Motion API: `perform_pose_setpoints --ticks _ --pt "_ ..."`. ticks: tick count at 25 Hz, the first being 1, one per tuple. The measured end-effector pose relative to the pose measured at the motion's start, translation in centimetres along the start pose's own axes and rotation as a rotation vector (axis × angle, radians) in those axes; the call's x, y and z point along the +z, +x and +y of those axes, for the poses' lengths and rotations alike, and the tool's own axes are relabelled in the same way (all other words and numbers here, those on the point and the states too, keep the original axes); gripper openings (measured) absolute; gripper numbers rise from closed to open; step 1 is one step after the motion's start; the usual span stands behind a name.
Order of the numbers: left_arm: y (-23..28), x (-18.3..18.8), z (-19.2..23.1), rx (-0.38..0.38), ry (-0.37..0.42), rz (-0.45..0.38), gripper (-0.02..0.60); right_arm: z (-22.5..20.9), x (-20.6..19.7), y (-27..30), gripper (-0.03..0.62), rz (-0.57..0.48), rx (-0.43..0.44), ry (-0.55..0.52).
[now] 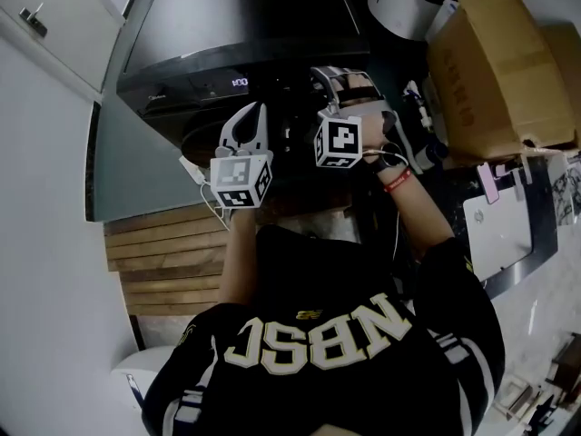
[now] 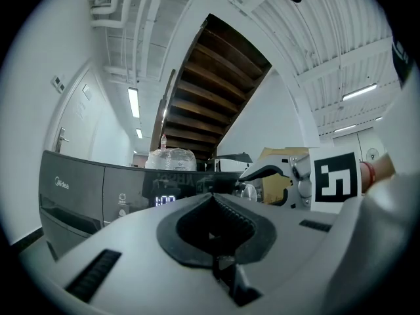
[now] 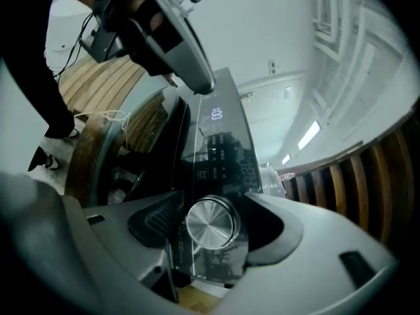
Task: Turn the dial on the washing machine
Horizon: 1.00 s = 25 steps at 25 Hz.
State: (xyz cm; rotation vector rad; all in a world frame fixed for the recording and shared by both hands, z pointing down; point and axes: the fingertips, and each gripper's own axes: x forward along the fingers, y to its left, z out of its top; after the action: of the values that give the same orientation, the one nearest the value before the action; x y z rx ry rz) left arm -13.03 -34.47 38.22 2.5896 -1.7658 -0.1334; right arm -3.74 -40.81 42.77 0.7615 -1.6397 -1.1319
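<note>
The dark grey washing machine [image 1: 227, 25] stands ahead of me, and its control panel shows a lit display [image 1: 239, 82]. In the right gripper view the round silver dial [image 3: 210, 223] sits on the panel between the two jaws of my right gripper [image 3: 211, 227]. The jaws stand wide on either side of it and the pads do not press on it. The right gripper [image 1: 338, 84] reaches to the panel's right part. My left gripper [image 1: 247, 121] hovers beside it to the left. Its jaws [image 2: 211, 195] meet with nothing between them, pointing level at the panel.
Cardboard boxes [image 1: 499, 71] are stacked to the right of the machine, with a white device [image 1: 499, 225] below them. A wooden slatted platform [image 1: 163, 252] lies at the machine's left front. A white cabinet [image 1: 45, 25] stands at far left. A staircase [image 2: 216, 90] rises behind.
</note>
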Motion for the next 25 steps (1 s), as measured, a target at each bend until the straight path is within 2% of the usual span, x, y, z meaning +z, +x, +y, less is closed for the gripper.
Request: perform_pose_setpoints --ticks 6,10,17,21,25 --pt "-0.3 0.0 0.7 0.006 0.003 -0.001 0.014 0.0 0.2 0.8 0.282 0.075 -0.031 -0.181" --pt "-0.5 -0.1 1.0 0.008 0.002 0.0 0.014 0.3 -0.1 1.3 0.282 0.115 -0.039 -0.226" --pt "-0.9 0.1 1.7 0.018 -0.004 -0.005 0.014 0.3 0.0 1.3 0.249 0.129 -0.065 -0.135" --pt "-1.0 -0.1 1.7 0.016 -0.008 -0.005 0.014 0.3 -0.4 1.3 0.247 0.141 -0.062 -0.157" --pt "-1.0 -0.2 1.4 0.013 -0.013 -0.008 0.014 0.1 -0.3 1.2 0.247 0.123 -0.073 -0.112"
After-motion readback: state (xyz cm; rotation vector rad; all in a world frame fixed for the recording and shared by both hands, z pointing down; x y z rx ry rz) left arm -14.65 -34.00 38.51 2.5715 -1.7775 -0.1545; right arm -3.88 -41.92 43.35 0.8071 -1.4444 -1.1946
